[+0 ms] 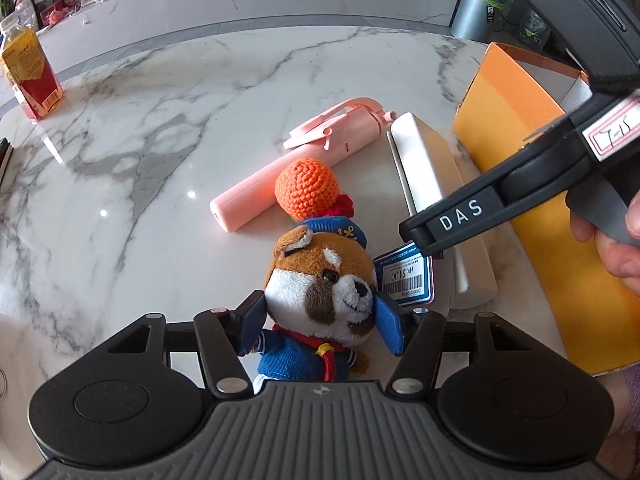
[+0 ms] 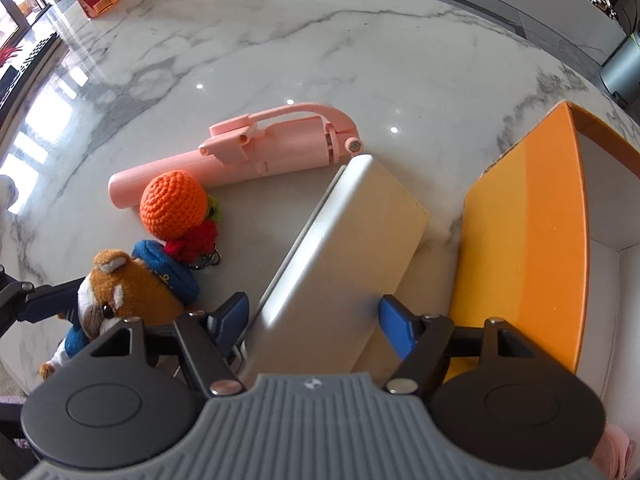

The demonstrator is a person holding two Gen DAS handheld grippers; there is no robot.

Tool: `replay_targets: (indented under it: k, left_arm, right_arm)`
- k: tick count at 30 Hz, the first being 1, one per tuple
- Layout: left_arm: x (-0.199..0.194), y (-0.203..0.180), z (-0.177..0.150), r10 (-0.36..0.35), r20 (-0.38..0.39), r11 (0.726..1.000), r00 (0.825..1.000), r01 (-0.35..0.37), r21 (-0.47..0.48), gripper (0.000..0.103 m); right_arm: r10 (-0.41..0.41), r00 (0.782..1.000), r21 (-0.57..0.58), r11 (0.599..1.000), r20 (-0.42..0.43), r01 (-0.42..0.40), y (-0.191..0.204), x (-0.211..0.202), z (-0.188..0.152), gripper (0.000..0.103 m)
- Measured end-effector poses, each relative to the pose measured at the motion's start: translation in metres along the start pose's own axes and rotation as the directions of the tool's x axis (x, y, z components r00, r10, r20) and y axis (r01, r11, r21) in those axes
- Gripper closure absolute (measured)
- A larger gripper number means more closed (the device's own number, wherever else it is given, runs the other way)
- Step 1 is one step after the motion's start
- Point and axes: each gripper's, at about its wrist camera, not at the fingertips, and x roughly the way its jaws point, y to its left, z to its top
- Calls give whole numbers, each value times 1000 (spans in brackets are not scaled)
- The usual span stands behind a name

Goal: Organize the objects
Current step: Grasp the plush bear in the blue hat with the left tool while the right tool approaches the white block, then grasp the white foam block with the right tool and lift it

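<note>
A plush dog in a blue sailor suit (image 1: 320,280) lies on the marble table, and my left gripper (image 1: 320,326) has its jaws on both sides of the toy's head, closed on it. The toy also shows in the right wrist view (image 2: 128,292). A price tag (image 1: 406,278) hangs from it. My right gripper (image 2: 316,320) is open, its blue pads either side of a white power bank (image 2: 340,256), not pressing it. An orange crochet ball keychain (image 1: 306,190) and a pink selfie stick (image 1: 296,168) lie just beyond.
An orange open box (image 2: 524,232) with a white inside stands at the right of the power bank. An orange juice bottle (image 1: 30,72) stands far left. A grey bin (image 1: 476,10) is beyond the table's far edge.
</note>
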Motion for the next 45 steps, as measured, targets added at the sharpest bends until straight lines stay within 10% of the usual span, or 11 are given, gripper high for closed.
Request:
replay_targets:
  k: [19, 45]
  left_arm:
    - [5, 19, -8, -23, -38, 987, 999, 16, -162, 35]
    - [-75, -7, -6, -96, 128, 958, 987, 126, -257, 47]
  right_arm:
    - [71, 993, 6, 997, -95, -71, -4, 12, -2, 31]
    - [258, 965, -105, 962, 50, -252, -32, -126, -40, 40]
